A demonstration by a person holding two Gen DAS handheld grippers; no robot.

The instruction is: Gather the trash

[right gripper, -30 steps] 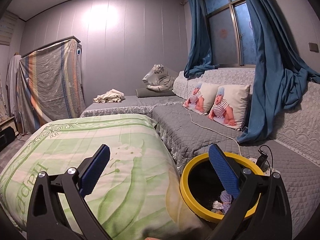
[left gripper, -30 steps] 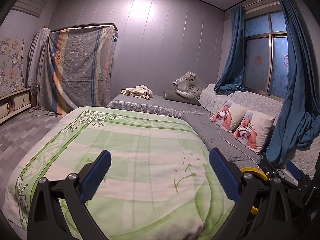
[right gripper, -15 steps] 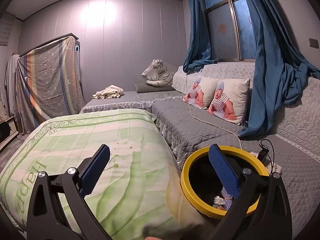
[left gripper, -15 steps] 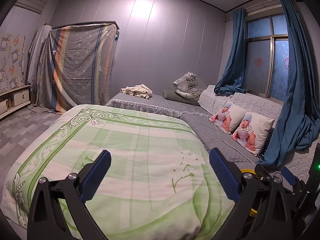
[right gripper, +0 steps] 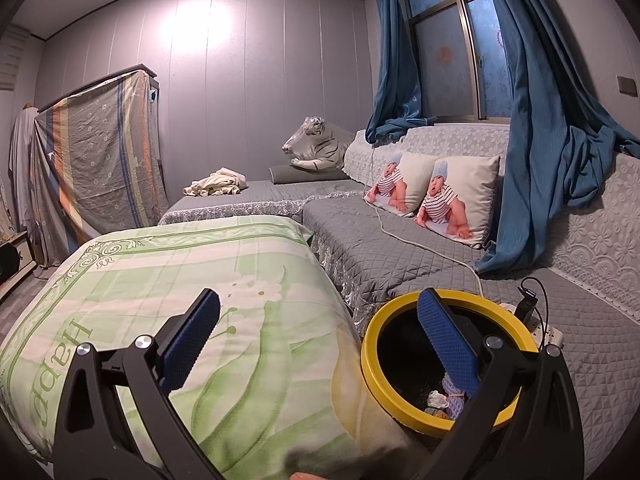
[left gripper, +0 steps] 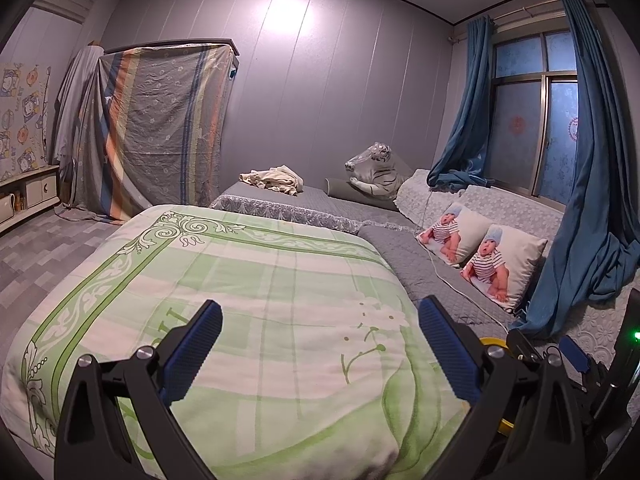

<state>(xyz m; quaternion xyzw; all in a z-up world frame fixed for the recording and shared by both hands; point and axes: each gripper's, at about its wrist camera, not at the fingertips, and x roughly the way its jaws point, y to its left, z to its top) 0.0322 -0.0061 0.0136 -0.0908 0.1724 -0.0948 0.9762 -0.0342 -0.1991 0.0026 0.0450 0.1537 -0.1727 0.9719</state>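
Apparently both tools are idle: the left gripper and right gripper gape wide, empty, above the green quilt. Crumpled trash already lies inside the yellow-rimmed bin, at 4 o'clock in the right view, handy for drops.

A green quilt covers the near bed, with a scroll border and the word "Happ" along one edge. Beyond it lies a grey mattress with a crumpled cloth on it. A toy tiger rests on a grey bolster by the back wall. Two baby-print pillows lean against the lace-covered sofa back, and a white cable runs across the grey seat. Blue curtains hang by the window. A striped sheet drapes a wardrobe.
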